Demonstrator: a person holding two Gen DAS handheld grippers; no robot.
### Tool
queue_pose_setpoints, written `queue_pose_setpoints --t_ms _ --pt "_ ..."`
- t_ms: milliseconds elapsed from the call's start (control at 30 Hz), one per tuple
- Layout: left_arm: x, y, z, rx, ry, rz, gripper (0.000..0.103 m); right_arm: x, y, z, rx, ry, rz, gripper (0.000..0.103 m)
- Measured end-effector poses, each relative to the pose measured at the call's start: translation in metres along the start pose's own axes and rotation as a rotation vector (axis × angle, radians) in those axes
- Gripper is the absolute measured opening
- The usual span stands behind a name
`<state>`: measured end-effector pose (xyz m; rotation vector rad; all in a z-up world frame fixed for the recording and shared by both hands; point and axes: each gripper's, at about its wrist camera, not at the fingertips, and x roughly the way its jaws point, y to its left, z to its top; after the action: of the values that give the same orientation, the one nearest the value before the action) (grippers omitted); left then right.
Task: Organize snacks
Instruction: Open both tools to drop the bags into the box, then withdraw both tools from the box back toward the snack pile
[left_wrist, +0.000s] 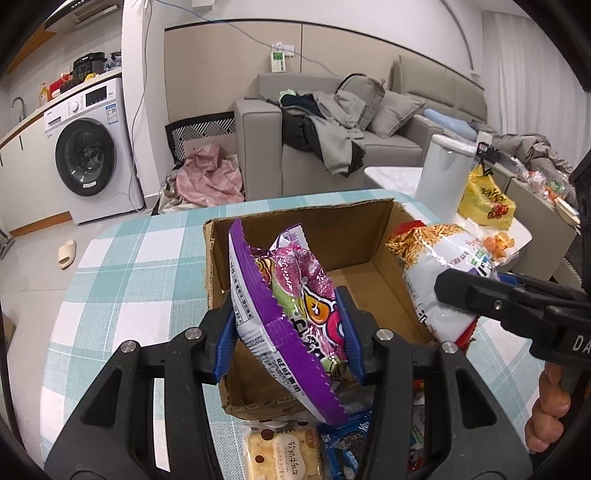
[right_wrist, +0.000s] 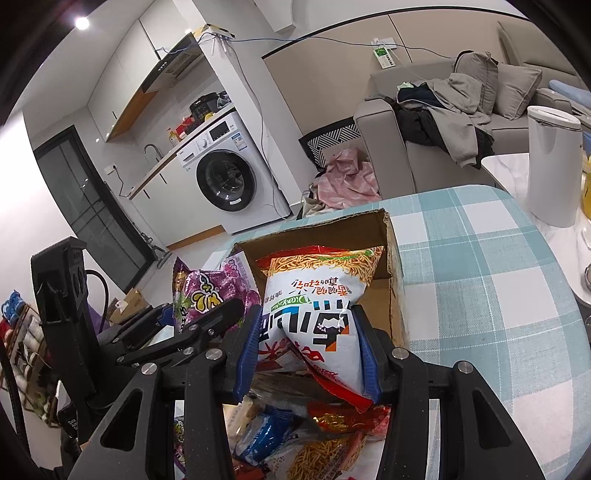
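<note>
My left gripper (left_wrist: 288, 332) is shut on a purple candy bag (left_wrist: 295, 295) and holds it over the open cardboard box (left_wrist: 347, 229) on the checked table. My right gripper (right_wrist: 308, 349) is shut on a white and red noodle-snack bag (right_wrist: 317, 295), held above the box's (right_wrist: 391, 236) near edge. The same bag (left_wrist: 436, 266) and the right gripper (left_wrist: 491, 302) show at the right of the left wrist view. The purple bag (right_wrist: 207, 295) and the left gripper (right_wrist: 207, 325) show at the left of the right wrist view. The box floor looks bare.
Several loose snack packs (left_wrist: 314, 446) lie on the table in front of the box, also in the right wrist view (right_wrist: 303, 435). A white bin (left_wrist: 443, 173) and a yellow bag (left_wrist: 484, 203) stand at the right. The teal checked tablecloth (right_wrist: 480, 295) extends right.
</note>
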<state>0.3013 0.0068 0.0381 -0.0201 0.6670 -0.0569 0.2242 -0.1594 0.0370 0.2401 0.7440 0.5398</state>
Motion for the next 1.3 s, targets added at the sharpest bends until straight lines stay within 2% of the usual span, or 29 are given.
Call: queue_pose_setpoints --t_ms 300,400,433,467,500,533,567,633,700,867,1000,1300 --pt "0.027 0.000 0.006 -0.006 0.075 0.036 0.046 0.004 -0.003 0.001 0.006 -0.001 -0.011 0.049" --pt "0.025 0.000 0.006 -0.006 0.074 0.052 0.049 -0.002 -0.002 0.002 -0.014 -0.018 -0.013 0.051" --pt "0.024 0.000 0.007 -0.007 0.075 0.047 0.054 -0.003 -0.001 0.002 -0.022 -0.022 -0.018 0.052" --pt "0.021 0.001 0.006 -0.008 0.075 0.034 0.057 -0.006 -0.001 0.002 -0.032 -0.030 -0.025 0.055" --pt "0.018 0.001 0.006 -0.009 0.072 0.025 0.064 -0.008 -0.001 0.001 -0.038 -0.036 -0.029 0.065" --pt "0.015 0.001 0.006 -0.010 0.063 0.027 0.071 -0.011 -0.001 0.001 -0.041 -0.041 -0.027 0.071" --pt "0.010 0.001 0.006 -0.010 0.056 0.025 0.073 -0.014 -0.002 0.000 -0.040 -0.048 -0.025 0.077" --pt "0.003 0.001 0.005 -0.009 0.045 0.016 0.081 -0.018 -0.003 -0.001 -0.046 -0.052 -0.025 0.081" --pt "-0.006 0.000 0.005 -0.002 0.030 0.019 0.082 -0.022 -0.003 -0.003 -0.055 -0.053 -0.026 0.091" --pt "-0.027 0.004 -0.001 -0.011 0.022 0.009 0.090 -0.032 0.000 -0.010 -0.083 -0.053 -0.019 0.102" --pt "-0.047 0.007 -0.009 -0.018 -0.005 0.018 0.100 -0.039 0.006 -0.013 -0.109 -0.065 -0.030 0.102" --pt "-0.093 0.015 -0.031 -0.038 -0.028 0.023 0.101 -0.056 0.013 -0.029 -0.109 -0.056 -0.021 0.103"
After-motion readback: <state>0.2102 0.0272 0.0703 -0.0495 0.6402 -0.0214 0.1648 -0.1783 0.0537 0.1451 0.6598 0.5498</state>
